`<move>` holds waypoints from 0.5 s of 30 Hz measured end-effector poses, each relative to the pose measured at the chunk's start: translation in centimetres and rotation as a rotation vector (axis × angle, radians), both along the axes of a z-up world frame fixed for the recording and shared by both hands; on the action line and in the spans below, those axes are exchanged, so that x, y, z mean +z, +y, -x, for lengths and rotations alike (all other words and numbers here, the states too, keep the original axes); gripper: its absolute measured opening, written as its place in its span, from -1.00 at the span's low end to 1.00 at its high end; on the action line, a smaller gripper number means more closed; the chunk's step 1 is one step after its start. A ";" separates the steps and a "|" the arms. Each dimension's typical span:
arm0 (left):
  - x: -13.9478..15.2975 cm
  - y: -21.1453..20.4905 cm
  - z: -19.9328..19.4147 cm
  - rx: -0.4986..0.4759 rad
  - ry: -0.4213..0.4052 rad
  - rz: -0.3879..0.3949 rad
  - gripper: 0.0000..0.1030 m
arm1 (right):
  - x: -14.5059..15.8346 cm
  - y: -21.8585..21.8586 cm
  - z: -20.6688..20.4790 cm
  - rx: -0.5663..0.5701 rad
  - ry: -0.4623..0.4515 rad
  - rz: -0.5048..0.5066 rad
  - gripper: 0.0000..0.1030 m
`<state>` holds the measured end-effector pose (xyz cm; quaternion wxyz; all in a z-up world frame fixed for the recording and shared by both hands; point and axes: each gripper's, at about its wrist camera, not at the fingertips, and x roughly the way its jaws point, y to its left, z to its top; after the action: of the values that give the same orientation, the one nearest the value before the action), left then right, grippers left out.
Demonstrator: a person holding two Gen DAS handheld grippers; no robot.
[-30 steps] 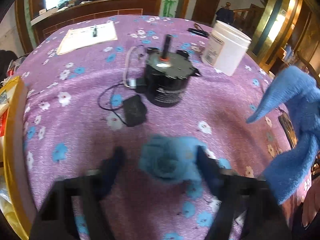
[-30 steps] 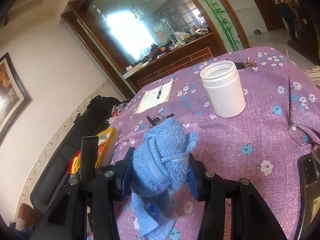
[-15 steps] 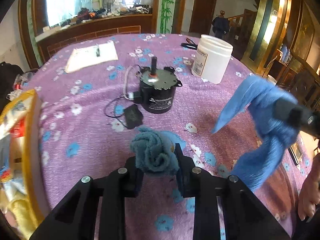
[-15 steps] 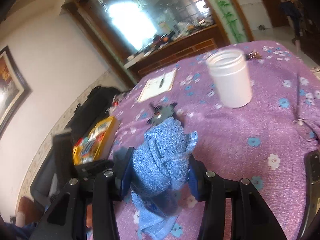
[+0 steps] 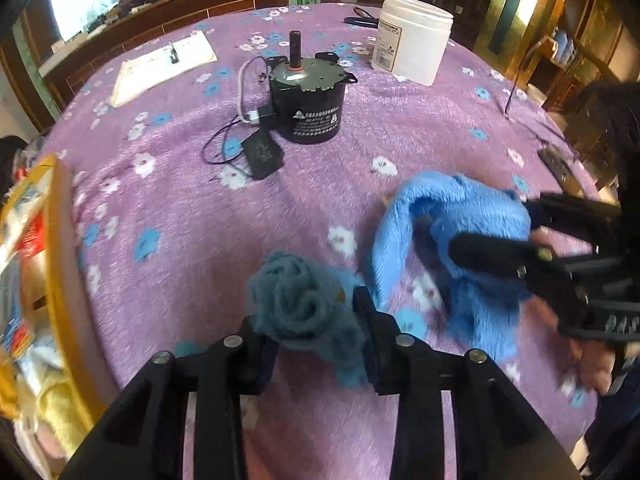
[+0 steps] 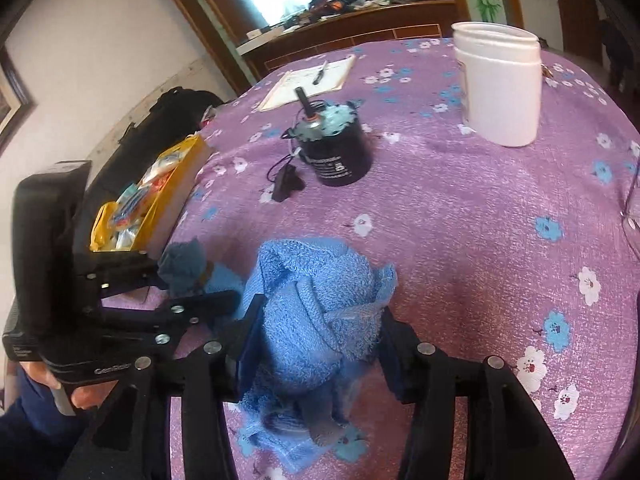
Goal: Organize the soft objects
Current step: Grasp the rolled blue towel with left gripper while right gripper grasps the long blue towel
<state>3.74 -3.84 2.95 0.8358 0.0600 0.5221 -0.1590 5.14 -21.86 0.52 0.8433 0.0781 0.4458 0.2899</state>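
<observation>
Step in hand: I judge I am laying two bunched cloths down side by side on the purple flowered table (image 5: 420,128).
Left claw (image 5: 316,344): jaws opening, with the crumpled dark teal cloth (image 5: 304,312) between them; the pads seem to touch its sides.
Right claw (image 6: 320,344): jaws opening around the bright blue terry towel (image 6: 320,312); the towel's lower folds already lie on the table, so the grip looks loose.
Where the cloths are: near edge of the table, the towel just right of the teal cloth, close but apart.
Next move: I think it calls for letting both bundles settle, then backing each claw out without snagging the loops of fabric.
Edges: a yellow box of packets (image 6: 144,200) sits at the left rim, close to my left claw.
Open room: the black cylindrical motor with wires (image 5: 308,100) and the white plastic jar (image 5: 412,38) stand farther off, leaving bare table between.
</observation>
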 end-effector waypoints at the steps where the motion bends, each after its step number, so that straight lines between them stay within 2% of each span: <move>1: -0.1 -0.1 -0.4 0.005 -0.006 0.009 -0.22 | 0.1 -0.1 -0.1 -0.007 -0.009 0.012 0.11; 2: -0.3 -0.2 -0.8 0.025 -0.016 0.001 -0.05 | 0.1 -0.2 0.0 -0.022 -0.024 0.036 0.14; 3: -0.6 -0.4 -1.3 0.048 -0.026 -0.017 0.00 | 0.1 -0.2 0.0 -0.039 -0.037 0.063 0.16; 10: -1.1 -0.1 -2.9 0.104 -0.063 0.061 0.01 | 1.3 -0.9 0.5 -0.105 -0.091 0.140 0.33; 12: -1.1 0.5 -3.2 0.114 -0.062 0.107 0.02 | 1.8 -1.1 0.8 -0.122 -0.109 0.155 0.38; 15: -1.2 1.4 -3.5 0.131 -0.064 0.172 0.04 | 2.1 -1.1 1.2 -0.112 -0.107 0.148 0.57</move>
<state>7.22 -2.42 1.78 0.8627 -0.0413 0.4823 -0.1462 3.98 -22.97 2.62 0.8842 0.0248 0.4153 0.2122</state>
